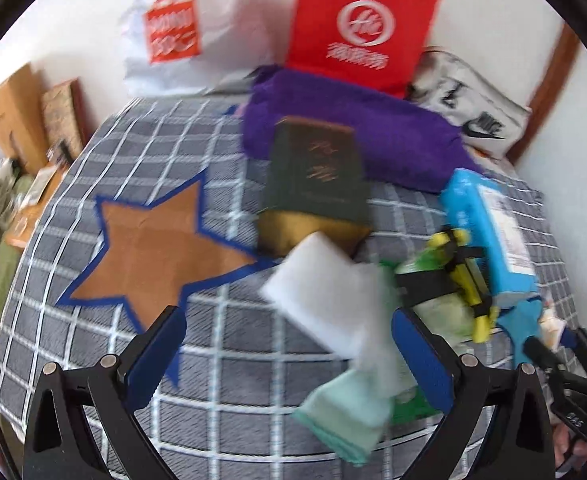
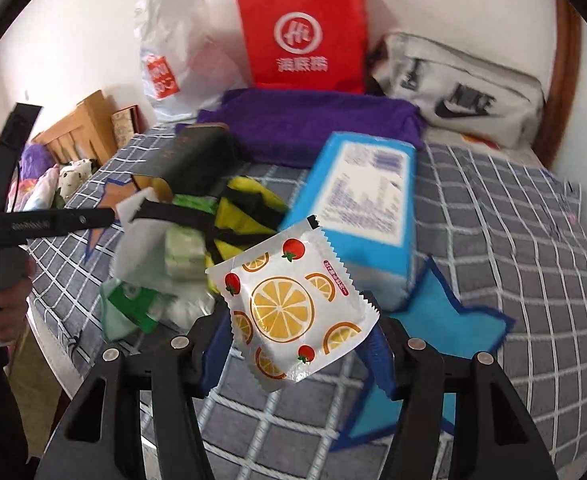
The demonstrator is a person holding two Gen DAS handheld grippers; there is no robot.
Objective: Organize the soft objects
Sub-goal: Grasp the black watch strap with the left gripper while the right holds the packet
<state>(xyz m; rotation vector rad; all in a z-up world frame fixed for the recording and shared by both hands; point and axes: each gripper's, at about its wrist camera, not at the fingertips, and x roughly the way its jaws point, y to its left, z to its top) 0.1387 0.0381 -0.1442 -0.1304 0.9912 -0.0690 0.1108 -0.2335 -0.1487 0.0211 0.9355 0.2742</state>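
Note:
My left gripper (image 1: 289, 356) is open above the checked bedspread (image 1: 213, 360). A white sponge block (image 1: 325, 288) and a mint-green cloth (image 1: 345, 412) lie blurred between its fingers, not clamped. My right gripper (image 2: 301, 352) is shut on a white fruit-print packet (image 2: 293, 316), held above the bed. A green tissue pack (image 2: 183, 254), a yellow-and-black strap item (image 2: 245, 208) and a blue box (image 2: 357, 204) lie in a pile ahead. A purple towel (image 1: 353, 136) lies behind a dark green box (image 1: 315, 172).
A brown star patch (image 1: 153, 248) is on the bedspread at left, a blue star patch (image 2: 449, 320) at right. A red bag (image 2: 305, 36), a white plastic bag (image 2: 173, 48) and a grey Nike bag (image 2: 461, 88) lean on the wall. Wooden furniture (image 1: 9, 120) stands at left.

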